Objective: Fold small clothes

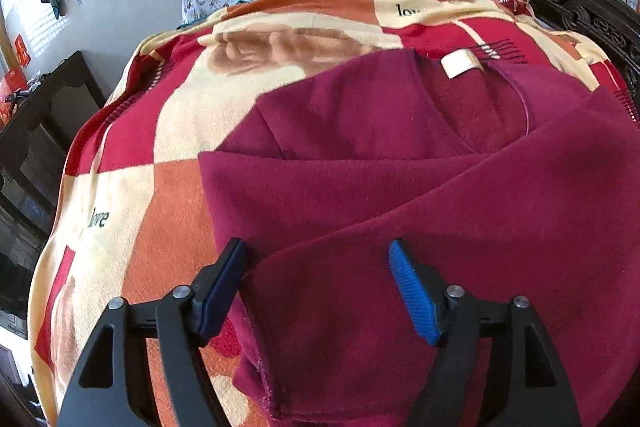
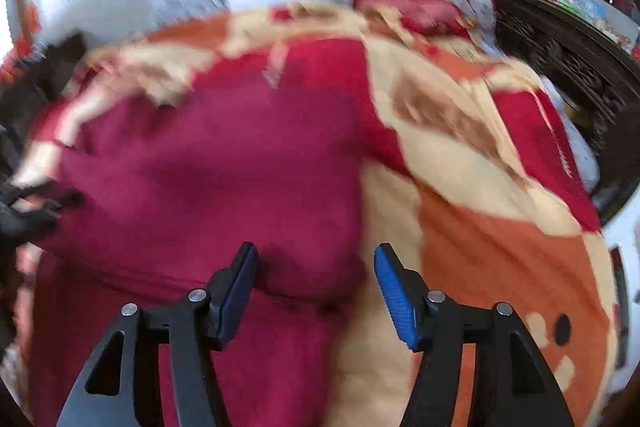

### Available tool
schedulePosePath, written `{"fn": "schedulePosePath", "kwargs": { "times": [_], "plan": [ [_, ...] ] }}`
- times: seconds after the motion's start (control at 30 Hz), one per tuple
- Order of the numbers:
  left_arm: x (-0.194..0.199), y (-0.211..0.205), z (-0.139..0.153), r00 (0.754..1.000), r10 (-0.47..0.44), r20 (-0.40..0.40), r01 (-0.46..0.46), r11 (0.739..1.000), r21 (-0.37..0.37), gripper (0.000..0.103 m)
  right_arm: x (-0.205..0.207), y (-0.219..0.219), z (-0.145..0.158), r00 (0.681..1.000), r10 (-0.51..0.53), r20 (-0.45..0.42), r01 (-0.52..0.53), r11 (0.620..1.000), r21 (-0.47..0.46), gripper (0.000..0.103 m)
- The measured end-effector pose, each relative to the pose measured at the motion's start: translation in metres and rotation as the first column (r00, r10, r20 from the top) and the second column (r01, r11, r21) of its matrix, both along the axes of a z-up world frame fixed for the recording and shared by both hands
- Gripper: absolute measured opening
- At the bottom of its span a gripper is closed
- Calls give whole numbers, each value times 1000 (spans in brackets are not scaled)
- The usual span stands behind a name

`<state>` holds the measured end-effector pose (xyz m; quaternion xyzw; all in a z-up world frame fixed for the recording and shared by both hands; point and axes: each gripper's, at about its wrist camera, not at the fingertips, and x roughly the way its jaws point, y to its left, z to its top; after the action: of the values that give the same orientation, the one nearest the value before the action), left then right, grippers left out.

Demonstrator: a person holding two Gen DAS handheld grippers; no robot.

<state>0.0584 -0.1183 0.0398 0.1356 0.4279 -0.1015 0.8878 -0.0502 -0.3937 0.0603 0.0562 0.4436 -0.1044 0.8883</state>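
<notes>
garment: maroon top (image 1: 400,195) lying partly folded on checked blanket (image 1: 160,131)
left tongs (image 1: 318,287): gaping apart, hovering over top's near hem
right tongs (image 2: 316,287): gaping apart, hovering at top's right edge, view blurring

The left gripper (image 1: 318,253) has 2 black plastic arms with triangular cut-outs, and 4 round silver pins show at the joints. Each finger (image 1: 414,297) carries a long pad of bright blue ribbed rubber — the other pad shows only its dark edge. The right gripper (image 2: 316,259) is built the same: black arms with triangular holes, 4 silver pins, blue ribbed pads (image 2: 396,297) — slightly blurred in its own view.
</notes>
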Motion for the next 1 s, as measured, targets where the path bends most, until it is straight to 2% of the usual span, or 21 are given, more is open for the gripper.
{"fn": "schedulePosePath", "kwargs": {
  "times": [0.03,0.07,0.13,0.27,0.43,0.53,0.6,0.73,0.8,0.87,1.0],
  "plan": [
    [-1,0,0,1000,3,-3,-3,1000,0,73,2,-8,-12,1000,-4,-19,5,998,57,66],
    [-4,2,1,1000,6,-10,-6,1000,-4,73,-2,-18,-14,1000,-30,3,30,991,132,66],
    [-12,8,7,1000,2,-18,-3,1000,-22,73,-13,-24,-5,998,-59,23,53,980,189,66],
    [-37,28,18,1000,-2,-26,1,998,-57,73,-51,-11,22,996,-37,77,26,989,148,68],
    [-75,46,19,998,-18,-63,12,995,-100,74,-94,7,23,999,27,34,-34,973,228,73],
    [-97,47,18,996,-37,-76,28,993,-118,74,-115,31,23,995,89,38,-96,966,242,75],
    [-109,43,16,995,-52,-89,41,992,-121,74,-115,52,16,990,141,24,-142,960,240,78],
    [-128,37,17,993,-79,-89,68,990,-120,74,-115,90,-7,962,237,-131,-229,970,75,78],
    [-140,39,19,992,-91,-85,81,990,-113,74,-127,89,-13,953,238,-184,-241,971,9,78],
    [-149,45,21,992,-95,-88,84,990,-117,74,-147,73,-13,956,206,-208,-219,975,-40,80],
    [-162,58,24,992,-80,-95,66,988,-142,74,-194,34,5,977,42,-209,-77,983,-164,82]
  ]
}}
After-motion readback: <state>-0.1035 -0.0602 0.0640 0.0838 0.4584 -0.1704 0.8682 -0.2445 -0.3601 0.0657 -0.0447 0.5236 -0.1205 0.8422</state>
